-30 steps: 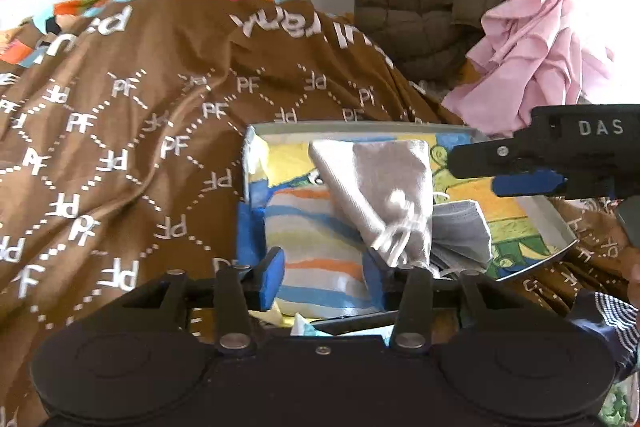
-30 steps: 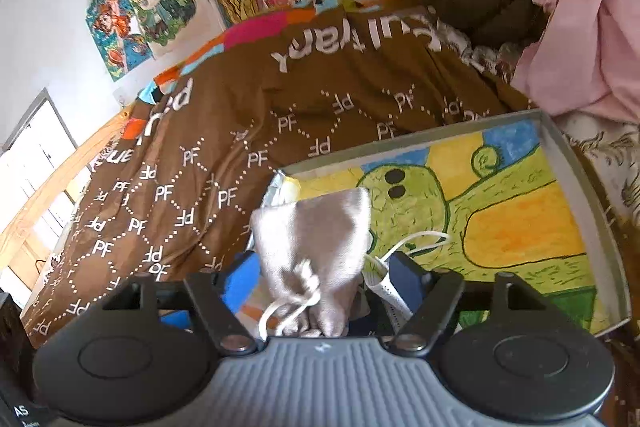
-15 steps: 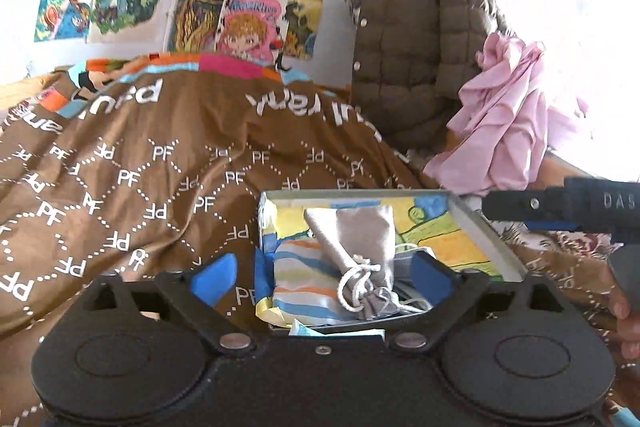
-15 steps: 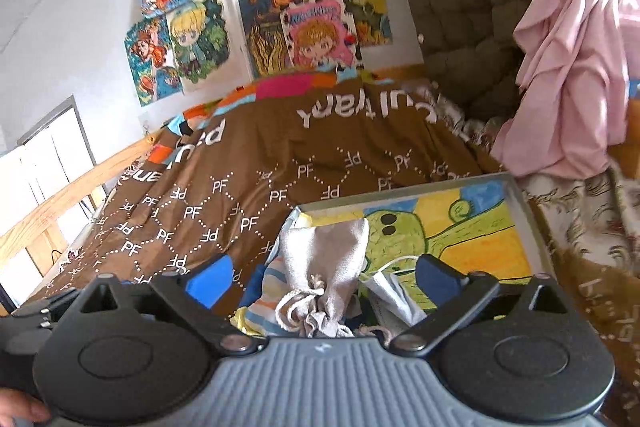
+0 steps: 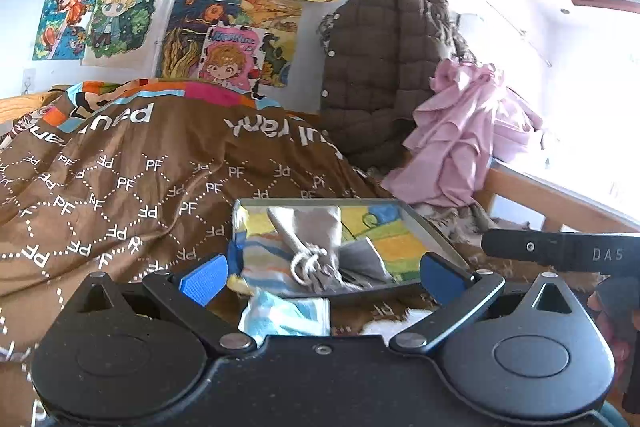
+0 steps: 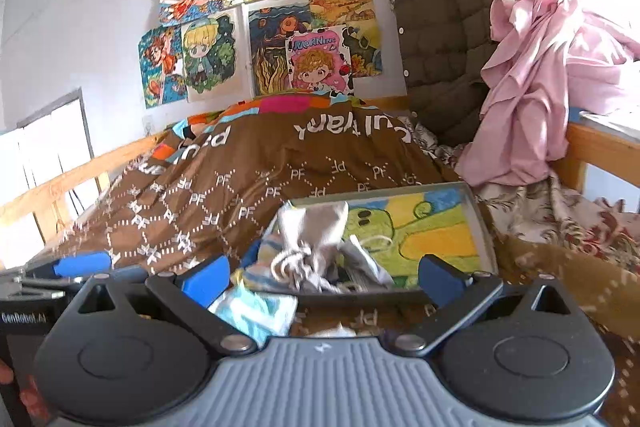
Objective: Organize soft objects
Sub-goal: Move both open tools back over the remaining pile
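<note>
Left wrist view: our left gripper (image 5: 323, 273) and right gripper (image 6: 323, 273) both hang spread and empty. A grey drawstring fabric pouch (image 5: 310, 237) lies in the shallow grey tray with a painted floor (image 5: 430, 233) at 12 o'clock. A crumpled pale blue cloth (image 5: 286, 315) outside, at 6 o'clock, could get overlooked. Brown bedspread (image 5: 160, 187) repeats "PF"; the right gripper's side reads "DAS".

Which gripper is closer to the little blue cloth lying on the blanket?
Left, but only just. The left gripper hangs open right over the blue cloth, which sits centered between its jaws. The right gripper is also open, with the cloth off toward its left jaw.
</note>
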The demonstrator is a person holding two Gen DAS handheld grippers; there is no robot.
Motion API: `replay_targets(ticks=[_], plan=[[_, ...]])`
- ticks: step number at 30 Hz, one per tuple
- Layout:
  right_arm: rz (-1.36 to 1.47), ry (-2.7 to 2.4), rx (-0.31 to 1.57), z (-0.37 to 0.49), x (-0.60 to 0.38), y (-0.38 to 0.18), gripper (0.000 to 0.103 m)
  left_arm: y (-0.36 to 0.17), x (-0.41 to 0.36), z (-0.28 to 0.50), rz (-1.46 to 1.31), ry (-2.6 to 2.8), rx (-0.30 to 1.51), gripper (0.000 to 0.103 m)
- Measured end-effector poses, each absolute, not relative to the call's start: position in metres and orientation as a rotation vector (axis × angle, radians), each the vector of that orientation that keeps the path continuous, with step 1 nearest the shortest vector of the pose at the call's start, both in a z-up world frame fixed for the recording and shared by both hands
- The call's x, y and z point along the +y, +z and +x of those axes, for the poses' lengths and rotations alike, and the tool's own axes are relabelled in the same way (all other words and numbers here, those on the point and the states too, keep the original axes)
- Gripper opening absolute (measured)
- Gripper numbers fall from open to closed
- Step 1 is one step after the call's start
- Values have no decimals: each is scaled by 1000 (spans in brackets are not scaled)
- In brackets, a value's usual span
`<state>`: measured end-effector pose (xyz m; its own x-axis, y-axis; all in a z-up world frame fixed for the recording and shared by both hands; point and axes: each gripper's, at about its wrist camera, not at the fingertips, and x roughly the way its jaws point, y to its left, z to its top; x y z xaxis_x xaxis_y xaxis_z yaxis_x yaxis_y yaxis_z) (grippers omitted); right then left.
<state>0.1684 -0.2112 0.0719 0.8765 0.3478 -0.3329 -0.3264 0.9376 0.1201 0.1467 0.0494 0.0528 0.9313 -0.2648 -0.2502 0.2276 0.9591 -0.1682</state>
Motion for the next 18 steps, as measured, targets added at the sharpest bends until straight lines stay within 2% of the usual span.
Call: replay_targets(ticks=[8,18], plan=[[30,344,382,117,-222,50,103,30,41,111,-88,-270,336,102],[21,345,512,93,-229,20,103,-1,38,94,-8,-258,468,102]])
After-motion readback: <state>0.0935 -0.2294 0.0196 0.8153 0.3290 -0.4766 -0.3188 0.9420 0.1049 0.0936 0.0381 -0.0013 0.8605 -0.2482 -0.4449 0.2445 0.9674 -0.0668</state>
